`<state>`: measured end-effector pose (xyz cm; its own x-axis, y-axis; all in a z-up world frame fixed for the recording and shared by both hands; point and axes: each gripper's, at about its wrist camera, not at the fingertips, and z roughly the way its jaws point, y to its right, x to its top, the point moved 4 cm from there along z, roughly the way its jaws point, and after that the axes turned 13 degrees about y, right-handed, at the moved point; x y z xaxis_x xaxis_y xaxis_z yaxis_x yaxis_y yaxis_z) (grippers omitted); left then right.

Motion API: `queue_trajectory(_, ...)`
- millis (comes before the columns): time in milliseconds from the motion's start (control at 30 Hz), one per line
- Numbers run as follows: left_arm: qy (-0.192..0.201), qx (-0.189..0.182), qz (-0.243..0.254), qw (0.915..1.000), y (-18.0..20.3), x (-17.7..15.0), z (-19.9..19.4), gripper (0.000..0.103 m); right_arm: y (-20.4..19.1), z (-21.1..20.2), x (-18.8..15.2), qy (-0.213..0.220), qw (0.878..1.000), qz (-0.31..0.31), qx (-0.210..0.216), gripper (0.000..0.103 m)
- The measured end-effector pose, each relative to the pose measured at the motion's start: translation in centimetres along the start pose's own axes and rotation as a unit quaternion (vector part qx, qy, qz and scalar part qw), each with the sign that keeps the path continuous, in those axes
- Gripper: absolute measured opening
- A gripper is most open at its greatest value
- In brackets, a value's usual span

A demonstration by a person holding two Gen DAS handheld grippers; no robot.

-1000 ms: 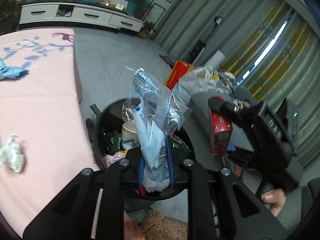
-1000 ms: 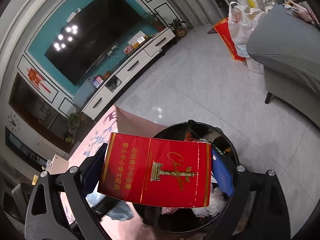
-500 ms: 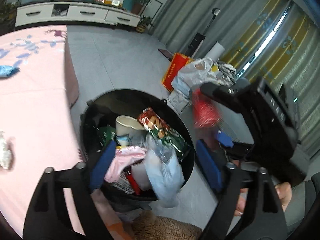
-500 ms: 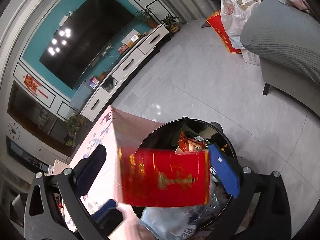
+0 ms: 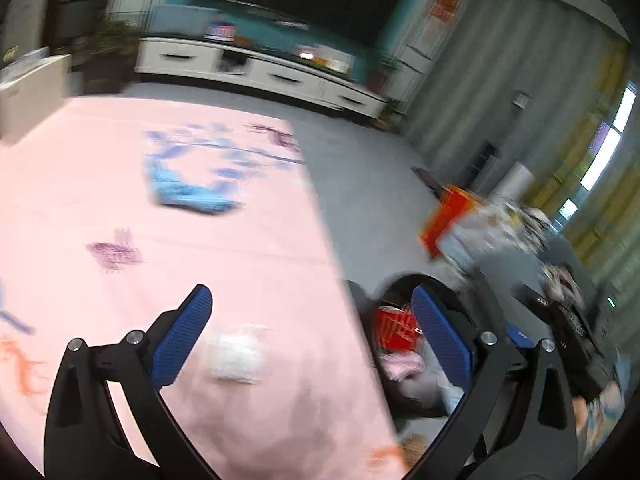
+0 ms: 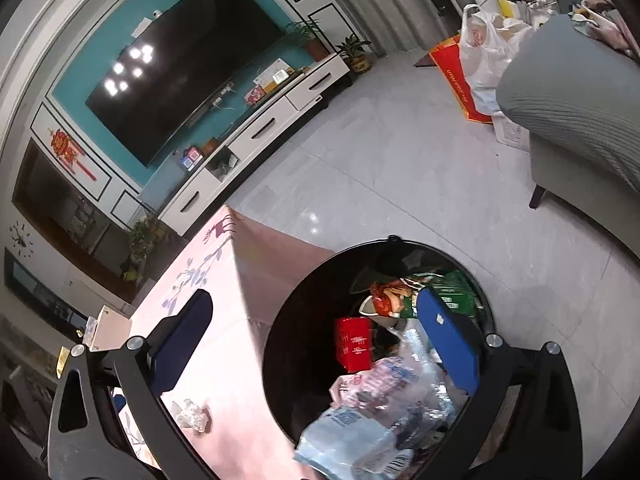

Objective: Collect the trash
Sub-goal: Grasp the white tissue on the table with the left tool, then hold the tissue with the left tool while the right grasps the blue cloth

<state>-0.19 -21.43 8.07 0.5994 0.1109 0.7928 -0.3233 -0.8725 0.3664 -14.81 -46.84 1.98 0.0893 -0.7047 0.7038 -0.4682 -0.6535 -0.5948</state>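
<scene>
A pink tablecloth [image 5: 248, 240] printed with blue and purple sprigs covered the table, which stood on a pale grey tiled floor [image 6: 400, 168]. Behind it ran a white TV cabinet [image 6: 256, 128] under a dark television [image 6: 184, 72] on a teal wall, with a grey sofa [image 6: 572, 92] to one side.

The black trash bin [image 6: 288, 320] stood on the floor just beside the table's edge, already holding a red cigarette carton [image 6: 354, 342] standing roughly on end, snack wrappers and a clear plastic bag [image 6: 360, 436] lying across the near rim.

The left gripper [image 5: 312, 336] was spread wide with nothing between its blue pads, its jaws having just been opening; it pointed down over the cloth, where a crumpled white tissue [image 5: 238, 356] lay. The right gripper [image 6: 316, 328] hung over the bin, also wide open and empty, having just let go.

The left wrist view was smeared by motion, so a blue wad [image 5: 192, 196] farther along the cloth could not be identified.
</scene>
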Motion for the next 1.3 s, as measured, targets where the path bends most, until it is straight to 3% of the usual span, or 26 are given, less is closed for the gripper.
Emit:
queue_trajectory(167,-0.024,0.047,-0.017,0.9985,-4.5,-0.6,0.9,0.099,-1.7,1.2,-1.1,-0.022,1.0,-0.012,0.007,0.1)
queue_trajectory(300,-0.058,0.033,-0.014,0.9977,-5.5,-3.4,2.1,0.094,-3.1,1.6,-1.7,-0.022,0.999,-0.045,0.0,0.1)
queue_trajectory(367,-0.076,0.019,-0.02,0.9967,-5.4,-4.8,2.8,0.082,-3.5,1.8,-2.1,-0.025,0.998,-0.054,0.0,0.1)
queue_trajectory(500,-0.117,-0.01,-0.017,0.9929,-4.5,-6.4,4.2,0.071,-4.3,2.3,-2.9,-0.031,0.996,-0.079,-0.009,0.1)
queue_trajectory(600,-0.114,-0.008,0.003,0.9934,-3.8,-6.6,4.5,0.063,-4.6,2.5,-3.2,-0.033,0.995,-0.089,-0.015,0.1)
queue_trajectory(733,-0.135,-0.019,0.015,0.9906,-3.1,-7.5,5.4,0.045,-5.3,2.9,-3.8,-0.039,0.994,-0.105,-0.018,0.1)
queue_trajectory(800,-0.127,0.0,0.035,0.9913,-3.1,-7.7,5.5,0.032,-5.7,3.1,-4.2,-0.042,0.992,-0.115,-0.019,0.1)
queue_trajectory(933,-0.121,-0.01,0.029,0.9922,-3.4,-7.5,5.1,0.025,-6.4,3.4,-4.9,-0.049,0.99,-0.132,-0.016,0.1)
queue_trajectory(1167,-0.078,-0.001,0.009,0.9969,-5.7,-3.6,2.0,0.024,-9.6,5.0,-7.4,-0.075,0.979,-0.192,-0.003,0.1)
queue_trajectory(1300,-0.033,0.051,0.013,0.9981,-9.5,-0.8,0.3,0.024,-14.1,6.6,-9.7,-0.089,0.968,-0.235,0.029,0.096)
